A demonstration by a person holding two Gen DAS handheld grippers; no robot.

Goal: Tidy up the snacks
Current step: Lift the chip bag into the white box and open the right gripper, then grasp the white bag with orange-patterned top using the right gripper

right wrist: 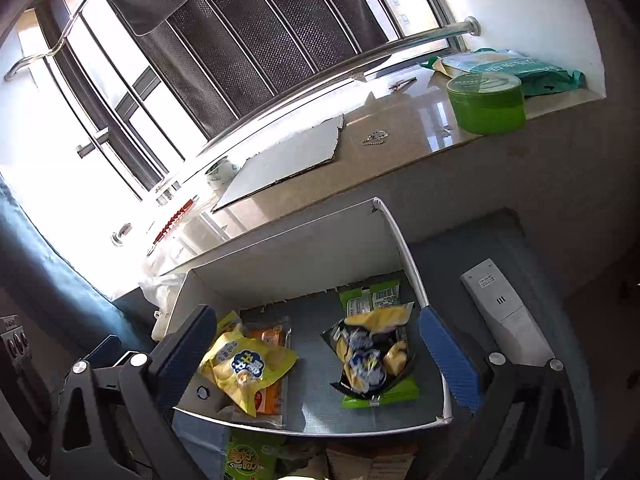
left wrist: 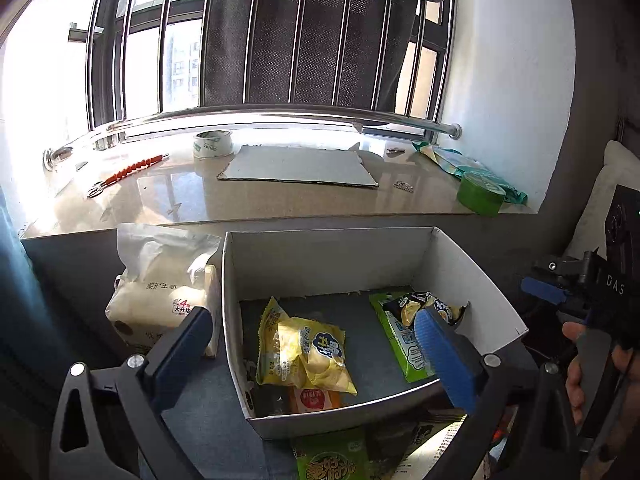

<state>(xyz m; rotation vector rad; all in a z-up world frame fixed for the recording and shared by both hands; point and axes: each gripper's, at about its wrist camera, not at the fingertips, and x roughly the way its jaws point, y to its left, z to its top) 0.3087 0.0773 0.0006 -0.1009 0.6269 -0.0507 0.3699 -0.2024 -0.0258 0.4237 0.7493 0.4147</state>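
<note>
Clearly both tools are empty: the left hand-held gripper (left wrist: 316,356) and the right hand-held gripper (right wrist: 320,356) each stand with blue-padded jaws spread wide, hovering above the near rim of the open white cardboard box (left wrist: 332,256), with nothing pinched between the pads.

Inside that box, on its grey floor, lie two small heaps. On the left side sits a crinkly yellow plastic snack bag (left wrist: 316,356) on top of an orange flat packet (left wrist: 316,398). On the right side a black-and-yellow glossy snack bag (right wrist: 368,356) rests across a flat green packet (right wrist: 380,394). Another green snack packet with yellow lettering (left wrist: 332,460) lies outside the box, just below its near wall, apart from the sorted ones; by my reading it is among the snacks left to put away.

These bags look light, air-puffed and soft, so they should crush easily, and whatever is inside may break under a hard squeeze. Their film is shiny and probably slippery. A sensible hold would be on a crimped end seam or a flat corner, where the film is doubled and stiffer, rather than across the puffed middle. The flat packets seem thinner and floppy; taking them near an edge would lift them, though they may droop.

A white soft tissue pack (left wrist: 160,292) stands left of the box, outside it.
</note>
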